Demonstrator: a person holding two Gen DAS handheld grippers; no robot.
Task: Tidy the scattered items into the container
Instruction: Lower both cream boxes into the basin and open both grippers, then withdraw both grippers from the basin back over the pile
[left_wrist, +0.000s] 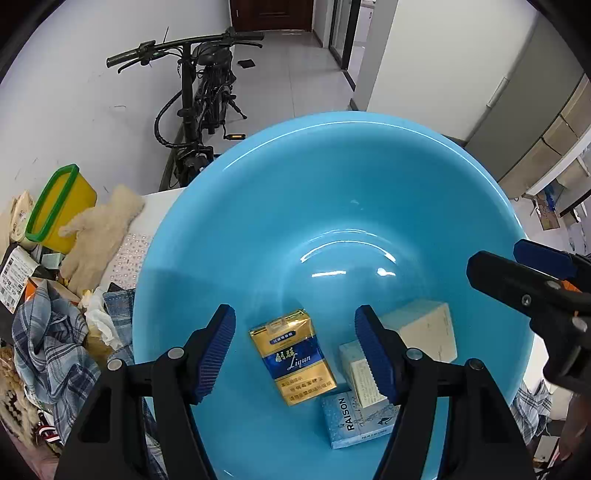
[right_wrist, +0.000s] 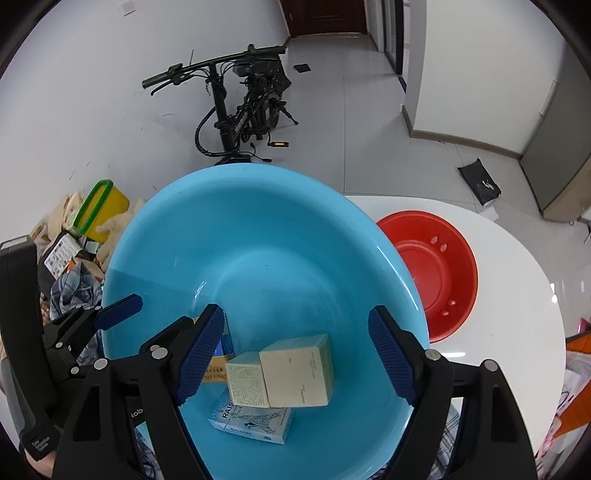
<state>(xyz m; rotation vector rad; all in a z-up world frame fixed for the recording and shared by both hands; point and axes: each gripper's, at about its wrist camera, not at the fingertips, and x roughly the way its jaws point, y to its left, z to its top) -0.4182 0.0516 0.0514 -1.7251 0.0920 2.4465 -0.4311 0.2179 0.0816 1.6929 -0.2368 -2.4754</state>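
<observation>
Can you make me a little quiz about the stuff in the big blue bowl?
1. True or false: the gold Liqun pack lies inside the blue bowl.
2. What colour is the smaller bowl beside it?
3. Which is clamped in the right gripper? A) big cream box B) RAISON pack C) nothing

Key: 1 true; 2 red; 3 C, its jaws stand apart above the boxes.

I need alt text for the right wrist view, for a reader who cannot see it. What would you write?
A big blue basin on a white table holds two cream boxes, a pale blue pack and a half-hidden gold pack. The open right tongs hover above them, holding nothing. A red bowl sits to the right; a black bicycle stands behind.
</observation>
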